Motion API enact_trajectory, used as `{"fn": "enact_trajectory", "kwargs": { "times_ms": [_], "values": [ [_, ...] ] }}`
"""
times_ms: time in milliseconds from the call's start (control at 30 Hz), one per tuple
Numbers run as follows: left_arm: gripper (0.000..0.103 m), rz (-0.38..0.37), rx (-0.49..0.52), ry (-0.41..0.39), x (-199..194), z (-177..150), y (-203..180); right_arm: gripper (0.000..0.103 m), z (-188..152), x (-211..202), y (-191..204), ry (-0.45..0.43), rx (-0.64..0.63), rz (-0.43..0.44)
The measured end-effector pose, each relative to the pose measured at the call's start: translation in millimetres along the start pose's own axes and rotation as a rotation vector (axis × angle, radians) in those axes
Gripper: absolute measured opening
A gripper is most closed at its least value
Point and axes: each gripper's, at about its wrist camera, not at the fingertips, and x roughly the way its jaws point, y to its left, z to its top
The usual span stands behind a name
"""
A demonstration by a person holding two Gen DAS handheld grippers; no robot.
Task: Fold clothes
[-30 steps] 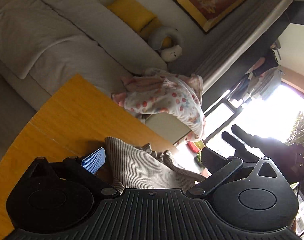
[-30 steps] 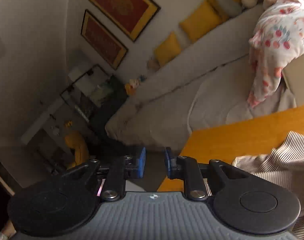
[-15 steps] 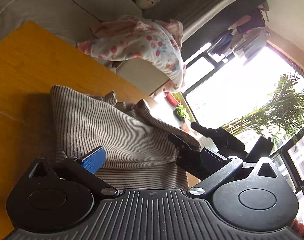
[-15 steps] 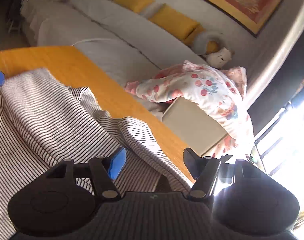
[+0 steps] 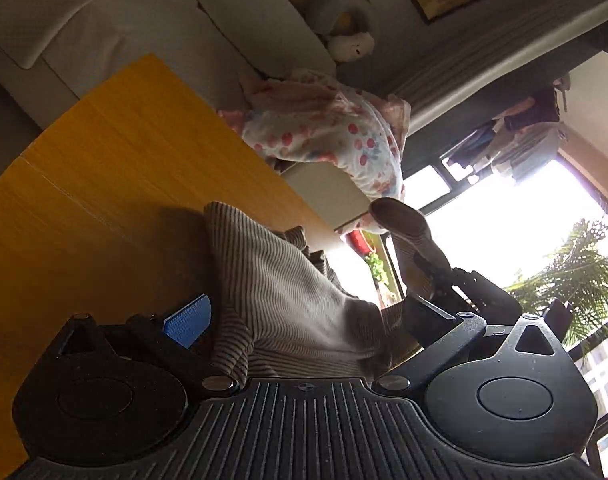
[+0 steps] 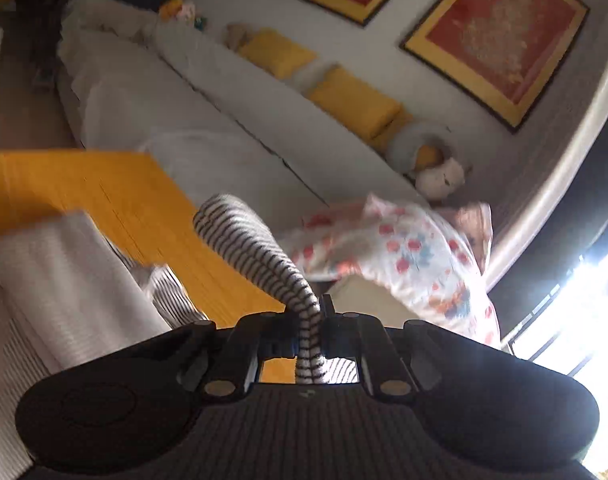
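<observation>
- Right gripper (image 6: pixel 300 326): jaws pinched almost fully together on a narrow rolled strip of the striped shirt (image 6: pixel 256 248), which arches up to centre frame in the right wrist view.
- Left gripper (image 5: pixel 304 320): jaws wide apart, shirt (image 5: pixel 280 296) bunched between them; blue pad (image 5: pixel 187 321) at lower left bare and not pressing cloth; far finger dark against the window, so contact there impossible to tell.
- Shirt mostly heaped on the table (image 5: pixel 104 184), lower centre in the left view; pale folded part at left edge of the right view (image 6: pixel 64 272).
- Risk 1: slip of the thin pinched strip under the weight of the hanging cloth, judging by how little fabric sits in the right jaws.
- Risk 2: a crooked fold, since only 1 point is held and the rest can swing or twist.
- Risk 3: shirt dragging off the far table edge near lower centre of the right view, where striped cloth lies close to it.
- Risk 4: left jaws closing on several bunched layers instead of 1 edge, locking in wrinkles.
- Risk 5: misjudged grab from window glare at right of the left view hiding the right gripper (image 5: pixel 456 292) and the cloth there.
- Motion blur in the right view suggests fast movement, making all of this likelier.
</observation>
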Motion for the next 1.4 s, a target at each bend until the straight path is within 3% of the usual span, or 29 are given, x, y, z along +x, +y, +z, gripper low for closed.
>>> {"fn": "enact_trajectory", "kwargs": {
  "times_ms": [100, 200, 267, 333, 400, 433, 467, 600, 667, 767, 833, 933, 1067, 1167, 1300, 1400],
  "values": [
    [0.103, -0.021, -0.034, -0.054, -11.4, 12.2, 4.8, 0.008, 16.8, -13.4, 45.3, -0.064, -0.047, 0.152],
    [0.103, -0.026, -0.016, -0.073, -18.4, 13.7, -3.8, 0.008, 3.8, -1.4, 102.9, -0.030, -0.137, 0.254],
    [0.103, -0.030, 0.008, -0.061, -18.5, 12.5, -14.2, 0.010, -10.2, 5.8, 127.5, 0.030, -0.146, 0.275],
    [0.103, -0.036, 0.030, -0.044, -15.3, 12.1, -22.3, 0.018, -16.2, 4.6, 128.1, 0.050, -0.113, 0.264],
    [0.103, -0.054, 0.041, -0.020, -6.3, 10.8, -29.2, 0.042, -14.5, -14.7, 114.0, 0.058, -0.019, 0.268],
    [0.103, -0.070, 0.041, -0.001, 0.4, 9.0, -31.6, 0.065, -15.4, -25.6, 101.8, 0.050, 0.034, 0.277],
    [0.103, -0.087, 0.040, 0.018, 7.1, 7.2, -33.9, 0.077, -16.3, -36.5, 89.7, 0.041, 0.087, 0.285],
    [0.103, -0.168, -0.015, 0.128, 42.3, -3.1, -35.2, 0.084, -35.3, -58.1, 33.7, 0.045, 0.331, 0.263],
    [0.103, -0.187, -0.059, 0.185, 65.3, -9.4, -30.0, 0.088, -62.2, -53.5, 2.5, 0.064, 0.550, 0.254],
    [0.103, -0.093, -0.066, 0.217, 96.6, -14.1, -15.9, 0.088, -108.1, -22.5, -25.4, 0.122, 0.862, 0.285],
    [0.103, -0.051, -0.039, 0.187, 102.7, -2.6, -13.9, 0.089, -125.4, -2.9, -26.2, 0.129, 0.942, 0.288],
    [0.103, 0.012, -0.019, 0.156, 116.3, 17.8, -5.8, 0.090, -123.5, 24.8, -27.0, 0.131, 0.935, 0.286],
    [0.102, 0.011, -0.079, 0.129, 137.8, 46.8, 7.9, 0.090, -107.8, 57.7, -23.8, 0.173, 0.861, 0.231],
    [0.102, 0.062, 0.034, 0.133, 150.9, 55.0, -3.4, 0.102, -96.0, 70.2, -16.0, 0.205, 0.809, 0.214],
    [0.102, 0.129, 0.202, 0.144, 154.3, 55.6, -22.9, 0.103, -85.6, 77.2, -6.0, 0.245, 0.741, 0.187],
    [0.102, 0.155, 0.275, 0.119, 132.1, 50.8, -32.5, 0.103, -85.2, 76.6, -4.6, 0.249, 0.734, 0.181]
  ]
}}
